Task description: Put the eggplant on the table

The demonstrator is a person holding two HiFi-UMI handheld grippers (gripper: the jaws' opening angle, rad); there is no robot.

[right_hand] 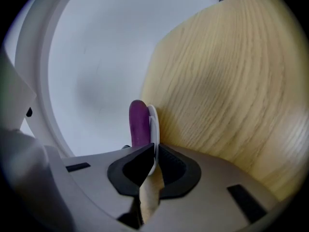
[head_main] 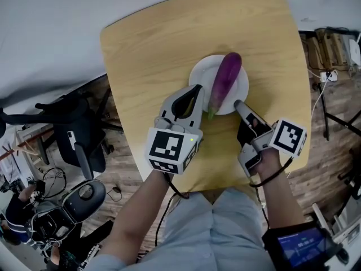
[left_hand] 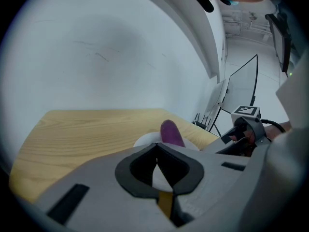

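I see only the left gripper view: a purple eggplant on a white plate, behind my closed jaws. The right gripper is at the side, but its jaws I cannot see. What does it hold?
Observer: The right gripper is shut on the near right rim of the plate.
Operator: How does the eggplant lie?
Observer: The eggplant spans the whole plate, with its green stem end nearest the grippers.
Operator: Where are my left tips exactly?
Observer: From the head view, the left gripper has its tips at the plate's left rim, beside the eggplant.
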